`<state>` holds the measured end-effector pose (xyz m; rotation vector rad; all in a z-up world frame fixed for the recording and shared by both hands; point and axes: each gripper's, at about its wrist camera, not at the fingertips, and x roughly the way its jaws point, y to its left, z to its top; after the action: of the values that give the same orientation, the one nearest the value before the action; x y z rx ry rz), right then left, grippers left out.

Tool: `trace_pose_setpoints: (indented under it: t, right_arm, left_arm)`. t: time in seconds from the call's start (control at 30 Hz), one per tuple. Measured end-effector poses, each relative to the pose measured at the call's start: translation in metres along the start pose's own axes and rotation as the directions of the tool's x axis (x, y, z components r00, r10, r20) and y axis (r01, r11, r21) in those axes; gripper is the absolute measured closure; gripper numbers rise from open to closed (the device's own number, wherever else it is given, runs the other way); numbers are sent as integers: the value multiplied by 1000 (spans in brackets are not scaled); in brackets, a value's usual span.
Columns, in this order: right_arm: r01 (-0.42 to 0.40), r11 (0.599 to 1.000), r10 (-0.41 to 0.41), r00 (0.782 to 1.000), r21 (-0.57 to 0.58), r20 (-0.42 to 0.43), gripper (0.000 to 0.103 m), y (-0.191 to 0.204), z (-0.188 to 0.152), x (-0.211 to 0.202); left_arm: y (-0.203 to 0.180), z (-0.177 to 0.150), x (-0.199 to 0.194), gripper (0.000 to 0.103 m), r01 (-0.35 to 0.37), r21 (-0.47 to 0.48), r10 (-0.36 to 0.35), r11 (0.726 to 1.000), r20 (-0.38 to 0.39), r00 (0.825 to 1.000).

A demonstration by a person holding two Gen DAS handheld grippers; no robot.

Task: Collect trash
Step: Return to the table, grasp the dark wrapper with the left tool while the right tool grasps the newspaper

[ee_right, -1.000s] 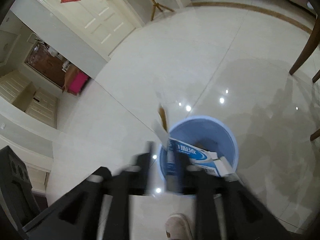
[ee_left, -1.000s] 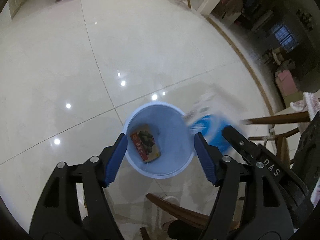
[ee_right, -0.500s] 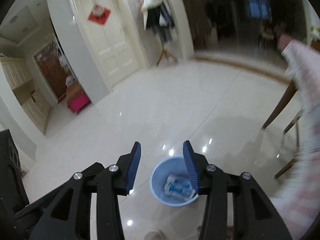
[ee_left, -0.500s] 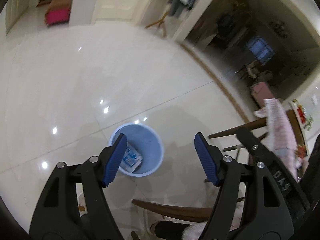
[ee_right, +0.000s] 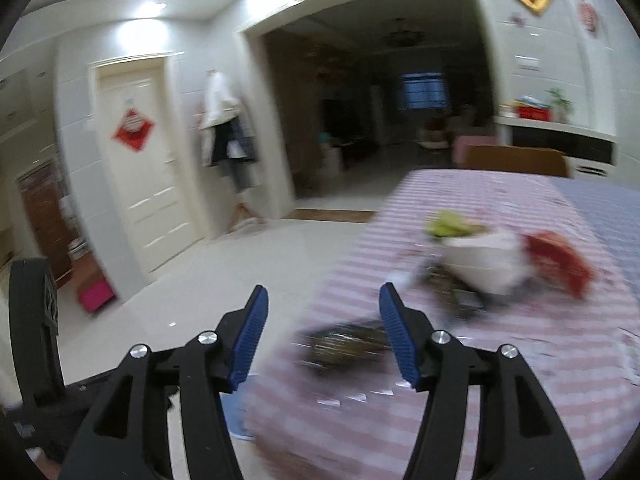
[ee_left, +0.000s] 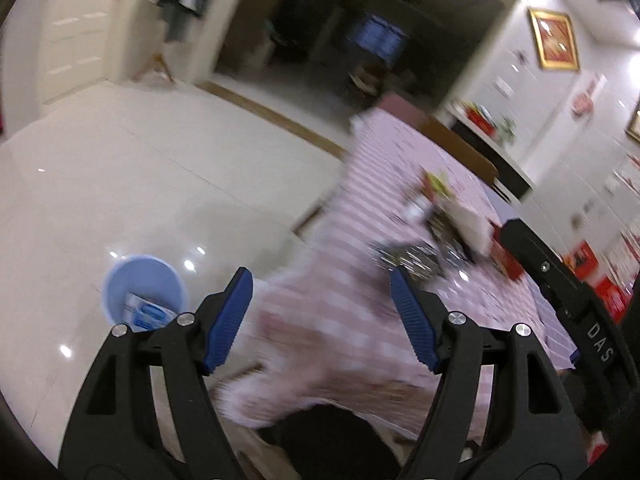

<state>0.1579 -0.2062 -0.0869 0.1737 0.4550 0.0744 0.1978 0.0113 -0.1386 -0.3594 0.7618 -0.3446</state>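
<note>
Blue pads of the left hand-held gripper (ee_left: 322, 316) stand wide apart with nothing between them; past the gap lies only the blurred edge of a pink-and-white checked tablecloth (ee_left: 320, 332), which the pads do not touch. The right hand-held gripper (ee_right: 323, 334) is also released and empty, and its jaws are opening at this moment; nothing sits between its ribbed blue pads (ee_right: 250, 336).

In the left wrist view a light blue trash bin (ee_left: 116, 280) stands on the glossy white tile floor (ee_left: 120, 184), to the left of the left gripper's fingers and just beside the hanging corner of the cloth. Inside it lies a white-and-blue carton (ee_left: 146, 314), leaning against the bin's near wall. In the right wrist view only a sliver of that bin shows below the cloth's edge, behind the left finger.

On the tabletop (ee_right: 500, 380), well ahead of both grippers, the remaining trash lies in a loose cluster, all of it smeared by motion blur: a dark, shiny crumpled wrapper (ee_right: 348, 342) nearest the right gripper's right pad but apart from it, a white box or bag (ee_right: 484, 258) behind it, something yellow-green (ee_right: 454, 226) at the far side of that, and a red packet (ee_right: 556, 262) to the right. Whether these pieces touch one another cannot be told through the blur.

A white panelled door (ee_right: 146, 168) with a red diamond decoration stands in the far wall.
</note>
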Motion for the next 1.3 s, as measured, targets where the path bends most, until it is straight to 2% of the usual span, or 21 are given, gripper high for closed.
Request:
trace_pose_setpoints:
  t: [0.1, 0.17, 0.3, 0.47, 0.57, 0.67, 0.87, 0.97, 1.07, 1.1, 1.17, 1.3]
  right_arm:
    - [64, 997, -64, 998, 49, -17, 45, -46, -8, -10]
    - [87, 993, -84, 996, 84, -37, 45, -69, -12, -9]
    - [101, 987, -95, 994, 124, -47, 45, -83, -23, -7]
    - [94, 985, -88, 995, 147, -46, 45, -86, -17, -1]
    - [97, 983, -89, 995, 158, -51, 45, -87, -13, 3]
    - [102, 979, -93, 994, 177, -61, 45, -93, -12, 7]
    - [118, 976, -100, 990, 184, -101, 43, -106, -8, 23]
    - [127, 976, -106, 987, 175, -122, 43, -111, -2, 34]
    - [126, 980, -103, 984, 157, -146, 43, -114, 6, 50]
    - [124, 982, -99, 981, 145, -166, 43, -114, 10, 58]
    - [128, 983, -100, 974, 130, -204, 43, -115, 15, 76]
    - [144, 986, -114, 952, 88, -285, 43, -115, 20, 115]
  left_arm:
    - [-25, -9, 24, 33, 30, 12, -29, 999, -63, 998]
    - [-35, -16, 31, 33, 26, 19, -24, 999, -85, 996]
    - [-48, -17, 47, 47, 3, 38, 2, 999, -122, 992]
    - [-45, -18, 58, 54, -14, 16, 16, 1000, -153, 988]
    - [-50, -17, 62, 58, -21, 40, 27, 999, -163, 986]
    - [-53, -17, 69, 73, 15, 35, -7, 999, -194, 981]
    - [-61, -17, 69, 79, 3, 62, 7, 998, -152, 988]
    - [-65, -9, 54, 82, 3, 60, 1, 998, -64, 998]
    - [-64, 5, 36, 84, -2, 43, 1, 999, 21, 1000]
    - [-63, 8, 32, 91, -1, 36, 0, 999, 38, 999]
    - [-59, 19, 27, 94, -9, 18, 8, 1000, 83, 996]
    - [-58, 32, 39, 95, -11, 23, 9, 1000, 71, 997]
